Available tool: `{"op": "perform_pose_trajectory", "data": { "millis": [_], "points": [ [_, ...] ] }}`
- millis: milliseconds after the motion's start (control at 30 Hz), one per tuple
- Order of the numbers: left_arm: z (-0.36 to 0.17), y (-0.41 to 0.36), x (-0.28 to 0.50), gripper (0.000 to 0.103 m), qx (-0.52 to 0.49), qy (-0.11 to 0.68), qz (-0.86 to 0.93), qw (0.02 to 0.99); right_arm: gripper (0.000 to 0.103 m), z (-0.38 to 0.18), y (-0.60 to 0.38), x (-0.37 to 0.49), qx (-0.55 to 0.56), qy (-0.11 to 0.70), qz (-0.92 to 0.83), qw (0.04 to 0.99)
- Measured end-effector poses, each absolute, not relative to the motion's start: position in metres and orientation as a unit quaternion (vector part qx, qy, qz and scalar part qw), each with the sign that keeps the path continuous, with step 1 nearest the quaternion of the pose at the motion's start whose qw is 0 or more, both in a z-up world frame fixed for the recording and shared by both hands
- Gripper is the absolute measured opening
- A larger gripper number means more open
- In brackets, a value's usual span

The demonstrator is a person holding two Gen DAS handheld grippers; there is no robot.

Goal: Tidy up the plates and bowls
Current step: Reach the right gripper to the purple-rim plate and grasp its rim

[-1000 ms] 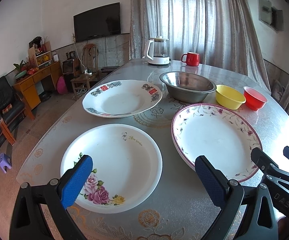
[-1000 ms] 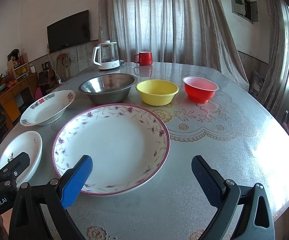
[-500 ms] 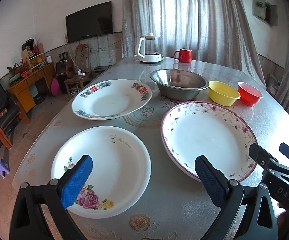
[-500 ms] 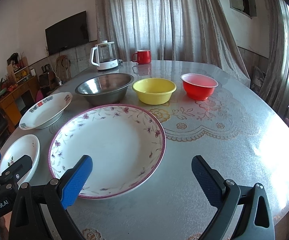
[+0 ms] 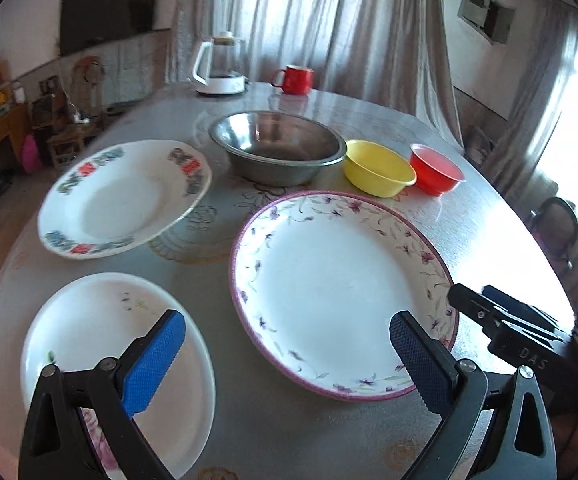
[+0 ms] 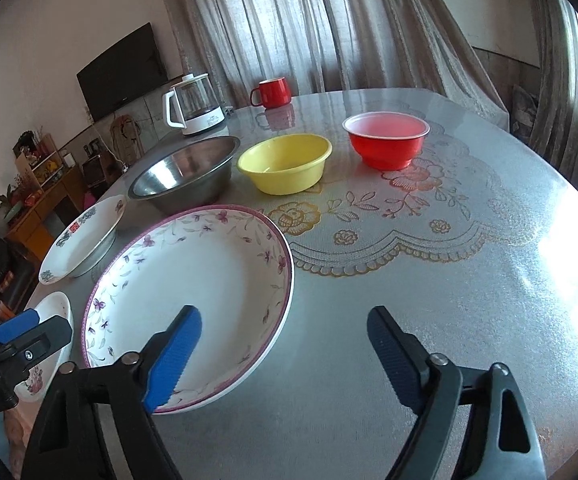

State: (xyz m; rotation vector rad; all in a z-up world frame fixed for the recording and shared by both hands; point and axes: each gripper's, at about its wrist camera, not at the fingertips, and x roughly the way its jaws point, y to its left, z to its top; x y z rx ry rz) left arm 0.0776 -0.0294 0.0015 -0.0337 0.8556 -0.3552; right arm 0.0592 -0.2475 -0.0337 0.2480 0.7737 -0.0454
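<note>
A large plate with a purple flowered rim lies at the near middle of the table. Left of it are a small white rose plate and, further back, a plate with red and blue marks. Behind stand a steel bowl, a yellow bowl and a red bowl. My left gripper hangs open, spanning the gap between the small plate and the large one. My right gripper hovers over the large plate's right rim. Its jaws are closing with nothing between them.
A glass kettle on a white base and a red mug stand at the far edge by the curtain. The table's patterned cover stretches bare to the right. A chair sits off the right edge.
Both grippers have swung right, so the large plate now sits more centrally in the left view and further left in the right view. The right gripper's jaws have narrowed.
</note>
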Motion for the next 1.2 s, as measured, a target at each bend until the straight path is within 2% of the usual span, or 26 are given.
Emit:
{"op": "perform_pose_trajectory", "data": {
  "millis": [67,100,167,200,233,267,300,400,433,467,533,600,633,667,1000,1200],
  "points": [
    [0.001,-0.027,0.087,0.103,-0.025,0.419,-0.168,0.892,0.065,-0.039,-0.252,0.067,0.132,0.392,-0.006,0.91],
    [0.001,-0.023,0.093,0.103,-0.035,0.424,-0.168,0.889,0.063,-0.042,-0.253,0.07,0.136,0.399,-0.002,0.907],
    [0.001,-0.017,0.104,0.102,-0.059,0.434,-0.172,0.882,0.051,-0.046,-0.255,0.073,0.134,0.406,-0.003,0.904],
    [0.0,-0.015,0.111,0.102,-0.064,0.442,-0.17,0.878,0.049,-0.048,-0.256,0.075,0.132,0.408,-0.005,0.903],
    [-0.001,-0.014,0.116,0.095,-0.064,0.449,-0.166,0.875,0.048,-0.049,-0.257,0.076,0.13,0.411,-0.005,0.903],
    [-0.003,-0.014,0.121,0.081,-0.06,0.456,-0.161,0.873,0.045,-0.051,-0.257,0.078,0.129,0.415,-0.001,0.901],
    [-0.005,-0.015,0.125,0.076,-0.056,0.461,-0.159,0.871,0.043,-0.053,-0.258,0.08,0.13,0.418,0.002,0.899],
    [-0.015,-0.018,0.136,0.07,-0.044,0.476,-0.167,0.862,0.041,-0.056,-0.259,0.084,0.134,0.426,0.014,0.895],
    [-0.017,-0.019,0.139,0.06,-0.044,0.482,-0.169,0.858,0.041,-0.057,-0.259,0.086,0.133,0.427,0.017,0.894],
    [-0.02,-0.02,0.142,0.057,-0.045,0.488,-0.172,0.854,0.041,-0.058,-0.258,0.087,0.131,0.427,0.019,0.894],
    [-0.025,-0.021,0.148,0.056,-0.044,0.495,-0.174,0.85,0.041,-0.058,-0.257,0.088,0.127,0.426,0.023,0.895],
    [-0.029,-0.024,0.152,0.051,-0.036,0.501,-0.171,0.847,0.041,-0.058,-0.258,0.09,0.128,0.426,0.027,0.895],
    [-0.03,-0.025,0.155,0.041,-0.032,0.505,-0.172,0.845,0.041,-0.058,-0.258,0.091,0.127,0.426,0.029,0.895],
    [-0.032,-0.027,0.157,0.037,-0.027,0.51,-0.173,0.842,0.041,-0.058,-0.258,0.092,0.126,0.427,0.031,0.895],
    [-0.037,-0.039,0.157,0.035,0.034,0.5,-0.174,0.848,0.043,-0.059,-0.248,0.096,0.084,0.426,0.05,0.9],
    [-0.037,-0.042,0.159,0.035,0.033,0.5,-0.195,0.843,0.046,-0.06,-0.242,0.102,0.082,0.426,0.071,0.898]
  ]
}}
